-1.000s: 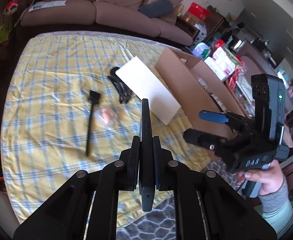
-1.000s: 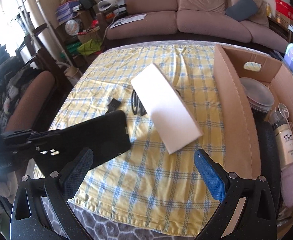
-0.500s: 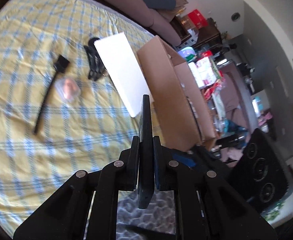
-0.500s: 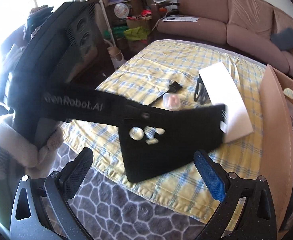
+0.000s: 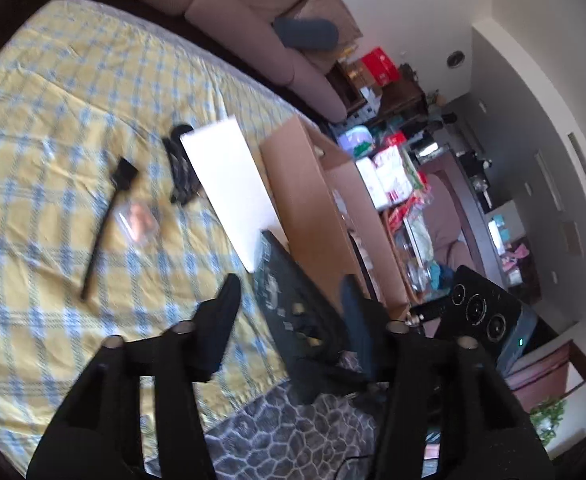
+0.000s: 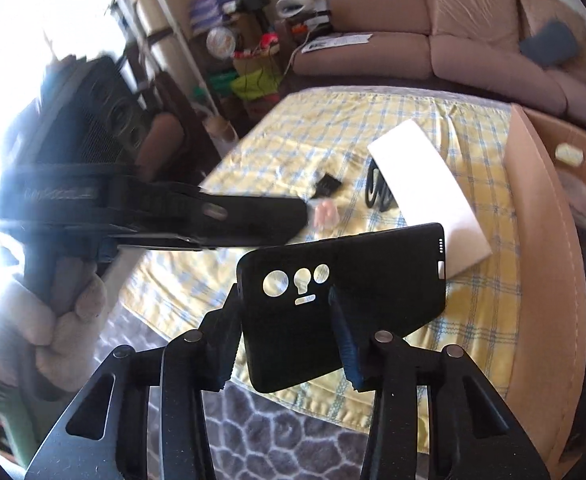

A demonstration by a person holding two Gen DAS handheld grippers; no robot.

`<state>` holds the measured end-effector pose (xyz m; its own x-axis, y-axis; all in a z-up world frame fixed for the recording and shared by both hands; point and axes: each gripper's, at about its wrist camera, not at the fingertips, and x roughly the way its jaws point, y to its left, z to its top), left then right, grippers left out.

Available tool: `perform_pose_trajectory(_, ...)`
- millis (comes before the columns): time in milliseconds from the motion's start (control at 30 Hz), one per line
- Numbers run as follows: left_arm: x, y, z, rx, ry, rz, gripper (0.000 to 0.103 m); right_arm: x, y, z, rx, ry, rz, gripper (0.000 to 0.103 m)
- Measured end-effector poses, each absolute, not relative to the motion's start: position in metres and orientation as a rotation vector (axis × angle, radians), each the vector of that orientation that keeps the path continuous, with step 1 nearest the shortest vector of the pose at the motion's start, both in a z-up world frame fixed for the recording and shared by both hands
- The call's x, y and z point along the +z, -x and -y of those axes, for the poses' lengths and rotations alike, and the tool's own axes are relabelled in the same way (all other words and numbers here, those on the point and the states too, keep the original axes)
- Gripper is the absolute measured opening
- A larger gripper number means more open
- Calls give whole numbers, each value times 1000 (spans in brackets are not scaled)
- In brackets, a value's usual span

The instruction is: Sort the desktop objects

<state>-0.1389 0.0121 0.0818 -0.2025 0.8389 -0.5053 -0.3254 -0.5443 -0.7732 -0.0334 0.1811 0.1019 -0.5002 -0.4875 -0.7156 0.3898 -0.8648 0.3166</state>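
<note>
The right tool [image 6: 285,312] has just closed and grips the black phone case [image 6: 341,304] over the desk's [image 6: 373,120] near edge. The left tool [image 5: 289,304] has just opened, let go.

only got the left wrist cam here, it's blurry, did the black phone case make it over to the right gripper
Observer: Yes. In the right wrist view the right gripper has just closed on the phone case, one finger on each side.
Operator: left one clear of it
Observer: The left gripper, jaws just opened, sits up and left of the case, not touching it.
Operator: box got room
Observer: The cardboard box already holds a pale round item at its far end; the rest is cut off.
</note>
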Motion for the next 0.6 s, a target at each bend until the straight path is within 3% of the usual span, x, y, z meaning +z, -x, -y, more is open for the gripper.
perform_pose_trajectory(200, 67, 150, 1, 1860, 1282, 714, 51, 119, 35, -232, -2334, -1171, 487, 35)
perform_pose_trajectory(367, 57, 152, -3, 1825, 1297, 736, 54, 137, 26, -268, -2429, -1172, 498, 29)
perform_pose_trajectory(433, 53, 151, -6, 1798, 1309, 744, 57, 137, 23, -280, -2424, -1167, 540, 17)
perform_pose_trajectory(600, 43, 141, -38, 1774, 1352, 634, 58, 129, 27, -287, -2446, -1237, 517, 16)
